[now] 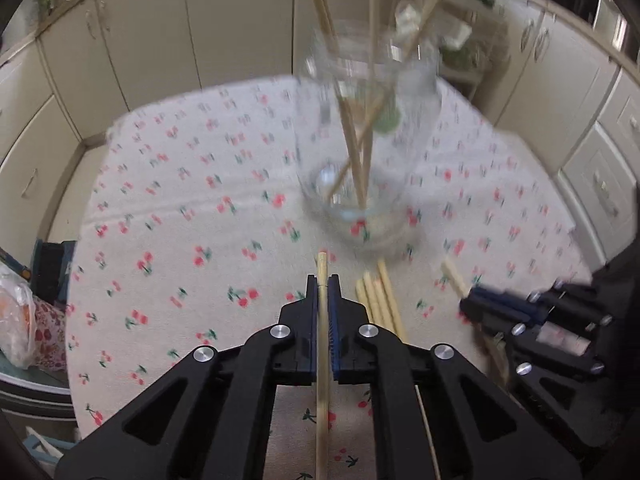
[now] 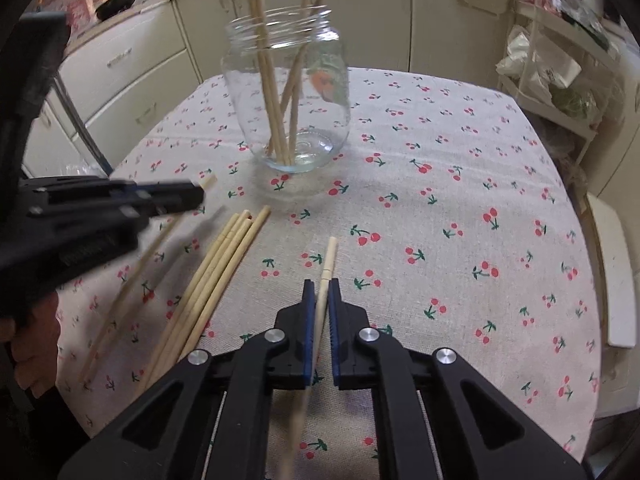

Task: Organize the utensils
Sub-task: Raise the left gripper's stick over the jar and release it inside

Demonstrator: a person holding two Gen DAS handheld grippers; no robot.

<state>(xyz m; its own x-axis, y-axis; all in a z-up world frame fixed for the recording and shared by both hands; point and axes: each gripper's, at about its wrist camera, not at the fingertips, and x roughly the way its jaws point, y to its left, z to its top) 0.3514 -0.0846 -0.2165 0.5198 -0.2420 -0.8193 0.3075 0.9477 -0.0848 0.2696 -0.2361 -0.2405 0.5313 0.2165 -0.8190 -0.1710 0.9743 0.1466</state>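
A clear glass jar (image 2: 286, 92) stands on the cherry-print tablecloth (image 2: 440, 184) with several wooden chopsticks leaning inside; in the left wrist view the jar (image 1: 360, 152) is blurred. My left gripper (image 1: 322, 280) is shut on one chopstick (image 1: 321, 264), its tip poking past the fingers. My right gripper (image 2: 322, 285) is shut on another chopstick (image 2: 330, 254). Several loose chopsticks (image 2: 216, 280) lie on the cloth between the two grippers, also seen as a bundle (image 1: 380, 300). The left gripper (image 2: 198, 198) hovers at the left of the right wrist view, and the right gripper (image 1: 470, 306) shows at the right of the left one.
Cream cabinets (image 2: 132, 76) surround the table. A wire rack with plastic bags (image 2: 552, 72) and a white chair seat (image 2: 616, 272) stand to the right. A plastic bag (image 1: 16, 320) sits off the table's left edge.
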